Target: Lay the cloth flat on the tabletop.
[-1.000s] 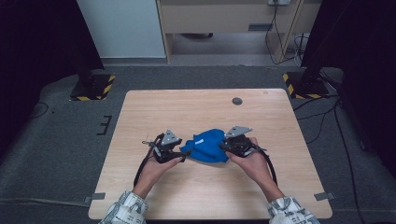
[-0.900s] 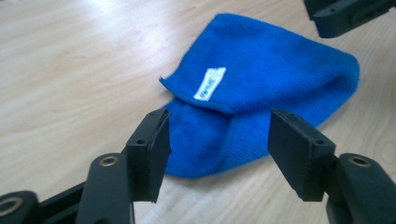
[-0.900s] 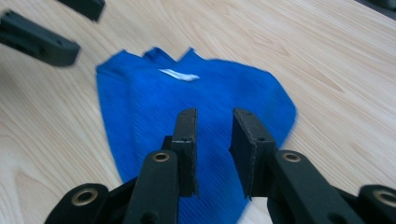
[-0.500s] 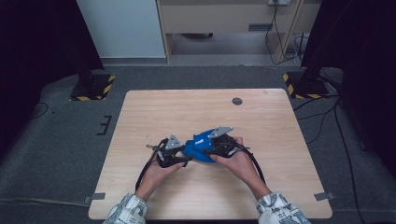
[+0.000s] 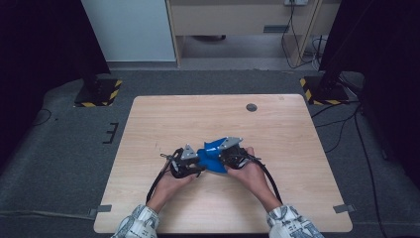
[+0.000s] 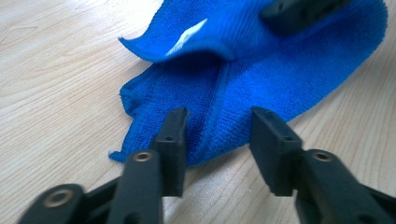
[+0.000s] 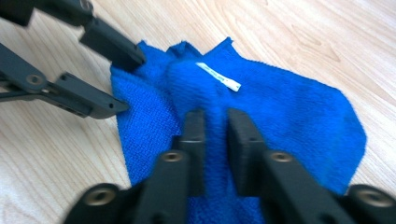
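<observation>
Right gripper (image 7: 215, 116): jaws drawn close, a narrow gap between them, pinching a raised fold of the blue cloth (image 7: 261, 116); they have just been closing, with the cloth between them. From above, this gripper (image 5: 224, 157) sits at the cloth's right edge, the person's right hand (image 5: 250, 168) wrapped round its body, cable trailing back toward the sleeve.

Left gripper (image 6: 219, 128): jaws partly apart, straddling the near corner of the cloth (image 6: 280, 60); the fabric lies between the tips, but the pads do not press on it. These jaws have also just been closing. In the high view this gripper (image 5: 194, 163) is at the cloth's left edge, the left hand (image 5: 173, 176) behind it.

Cloth (image 5: 212, 157): crumpled, lying on the wooden table (image 5: 297, 148) between the two grippers, toward the person's side and about mid-width. One flap stands up, showing a small white label (image 7: 218, 77). The rest lies flat on the wood.

Farther out: a small dark round disc (image 5: 251, 107) near the table's far edge, well apart from the cloth.
</observation>
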Demonstrator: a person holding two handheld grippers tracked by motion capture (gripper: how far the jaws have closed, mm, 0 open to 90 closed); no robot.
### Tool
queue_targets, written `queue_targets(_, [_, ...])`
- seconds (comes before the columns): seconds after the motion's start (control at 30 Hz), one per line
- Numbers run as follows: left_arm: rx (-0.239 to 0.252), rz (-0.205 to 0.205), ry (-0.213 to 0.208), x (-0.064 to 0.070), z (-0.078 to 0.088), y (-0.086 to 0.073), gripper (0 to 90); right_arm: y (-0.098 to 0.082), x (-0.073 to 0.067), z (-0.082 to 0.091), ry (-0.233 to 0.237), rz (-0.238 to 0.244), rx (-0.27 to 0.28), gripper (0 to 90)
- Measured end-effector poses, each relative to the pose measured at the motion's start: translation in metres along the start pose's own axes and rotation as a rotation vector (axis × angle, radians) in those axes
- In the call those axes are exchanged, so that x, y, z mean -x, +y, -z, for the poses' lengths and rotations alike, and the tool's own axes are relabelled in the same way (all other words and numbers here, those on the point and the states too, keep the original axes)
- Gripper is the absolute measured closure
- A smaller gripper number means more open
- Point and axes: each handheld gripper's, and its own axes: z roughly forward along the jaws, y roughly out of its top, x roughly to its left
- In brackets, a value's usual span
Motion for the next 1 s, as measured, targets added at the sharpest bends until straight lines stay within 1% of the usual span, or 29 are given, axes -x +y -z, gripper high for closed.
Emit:
queue_targets(0.03, [-0.002, 0.000, 0.000, 0.000, 0.000, 0.000, 62.7, -0.001, 0.001, 0.003, 0.001, -0.010, 0.006, 84.7])
queue_targets(0.07, [-0.002, 0.000, 0.001, 0.000, 0.000, 0.001, 68.6, -0.002, 0.004, 0.006, 0.002, -0.017, 0.015, 85.4])
queue_targets(0.1, [-0.003, 0.001, 0.002, 0.000, 0.000, 0.001, 72.7, -0.003, 0.005, 0.008, 0.001, -0.020, 0.019, 85.6])
queue_targets(0.13, [-0.002, -0.002, 0.008, -0.001, 0.000, 0.001, 72.7, -0.003, 0.005, 0.008, 0.001, -0.020, 0.019, 85.6])
queue_targets(0.17, [-0.002, -0.004, 0.014, -0.001, 0.000, 0.002, 75.8, -0.004, 0.006, 0.012, 0.001, -0.022, 0.024, 85.8])
queue_targets(0.2, [-0.007, -0.003, 0.011, -0.001, 0.000, 0.002, 83.7, -0.006, 0.009, 0.016, -0.007, -0.035, 0.035, 85.9])
queue_targets(0.23, [-0.014, -0.003, 0.005, -0.001, -0.001, 0.002, 83.7, -0.006, 0.009, 0.016, -0.007, -0.035, 0.035, 85.9])
queue_targets(0.3, [-0.015, -0.003, -0.003, -0.001, -0.001, 0.003, 88.5, -0.010, 0.012, 0.021, -0.019, -0.043, 0.045, 85.7])
queue_targets(0.37, [-0.012, -0.007, 0.000, 0.000, 0.001, 0.004, 89.3, -0.013, 0.015, 0.025, -0.025, -0.052, 0.054, 85.6])
queue_targets(0.47, [0.007, 0.002, 0.004, -0.001, 0.007, 0.006, 89.4, -0.018, 0.019, 0.032, -0.032, -0.061, 0.057, 86.1])
queue_targets(0.57, [0.022, 0.020, -0.015, -0.003, 0.012, 0.006, 89.5, -0.026, 0.022, 0.038, -0.039, -0.075, 0.059, 86.2])
queue_targets(0.6, [0.013, 0.021, -0.030, -0.003, 0.012, 0.006, 89.5, -0.029, 0.022, 0.040, -0.037, -0.080, 0.056, 86.3])
queue_targets(0.67, [-0.014, 0.002, -0.041, 0.002, 0.011, 0.005, 89.5, -0.036, 0.021, 0.040, -0.028, -0.088, 0.044, 86.0])
queue_targets(0.7, [-0.028, -0.005, -0.048, 0.004, 0.009, 0.004, 89.5, -0.039, 0.020, 0.039, -0.027, -0.084, 0.037, 85.6])
queue_targets(0.73, [-0.039, -0.012, -0.045, 0.005, 0.008, 0.004, 89.3, -0.044, 0.017, 0.037, -0.028, -0.083, 0.027, 83.8])
queue_targets(0.77, [-0.043, -0.016, -0.040, 0.006, 0.007, 0.003, 89.3, -0.044, 0.017, 0.037, -0.028, -0.083, 0.027, 83.8])
queue_targets(0.83, [-0.041, -0.010, -0.035, 0.004, 0.006, 0.003, 89.2, -0.049, 0.014, 0.033, -0.011, -0.086, 0.010, 78.1])
queue_targets(0.87, [-0.038, -0.007, -0.033, 0.004, 0.006, 0.002, 89.2, -0.049, 0.014, 0.033, -0.011, -0.086, 0.010, 78.1])
queue_targets(0.9, [-0.038, -0.005, -0.030, 0.003, 0.006, 0.002, 89.1, -0.049, 0.014, 0.032, -0.007, -0.081, 0.015, 75.1])
queue_targets(0.93, [-0.037, -0.003, -0.027, 0.003, 0.006, 0.002, 89.1, -0.047, 0.013, 0.033, -0.004, -0.089, 0.022, 71.4])
queue_targets(0.97, [-0.035, -0.002, -0.022, 0.002, 0.007, 0.001, 89.1, -0.042, 0.014, 0.036, 0.006, -0.100, 0.041, 62.3])
queue_targets(1.0, [-0.034, 0.001, -0.021, 0.001, 0.007, 0.001, 89.1, -0.042, 0.014, 0.036, 0.006, -0.100, 0.041, 62.3])
